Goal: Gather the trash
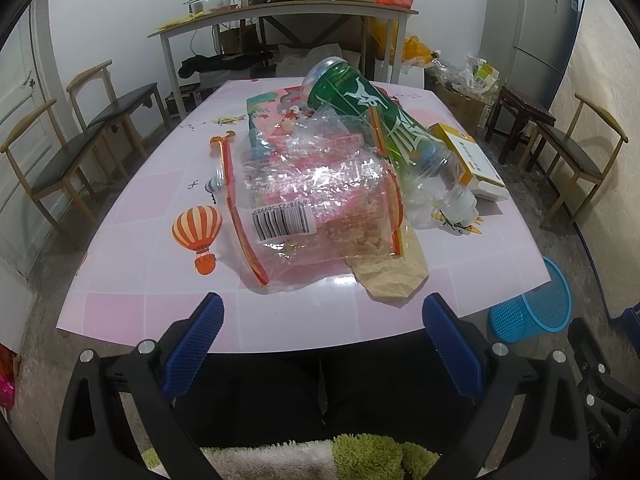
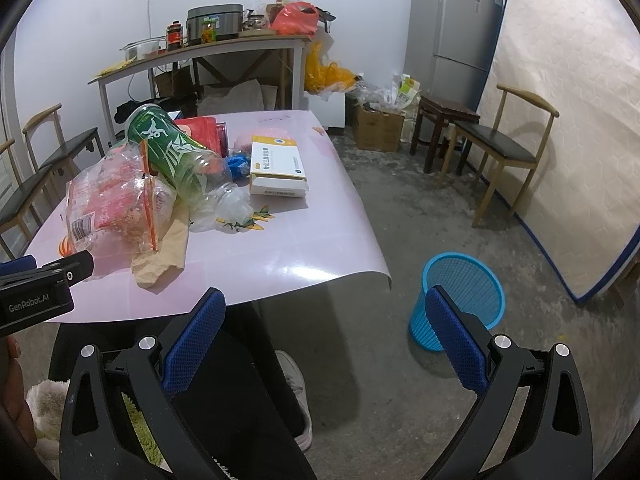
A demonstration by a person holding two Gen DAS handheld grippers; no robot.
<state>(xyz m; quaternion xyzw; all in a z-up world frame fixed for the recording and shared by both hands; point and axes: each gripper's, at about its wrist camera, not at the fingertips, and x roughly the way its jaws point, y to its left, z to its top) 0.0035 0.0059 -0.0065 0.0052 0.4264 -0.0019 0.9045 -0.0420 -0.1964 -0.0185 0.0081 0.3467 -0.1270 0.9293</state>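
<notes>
Left gripper [image 1: 322,334]: jaws spread wide, empty, near table edge. Right gripper [image 2: 326,330]: spread, empty, off table's right.
Trash heap, mid-table: clear bag [image 1: 316,196], bottle [image 1: 384,128] propped on top, box [image 1: 470,160] right.
Bin [image 2: 460,300]: floor, right.
Risk: pulling bag topples bottle, which may roll off.
</notes>
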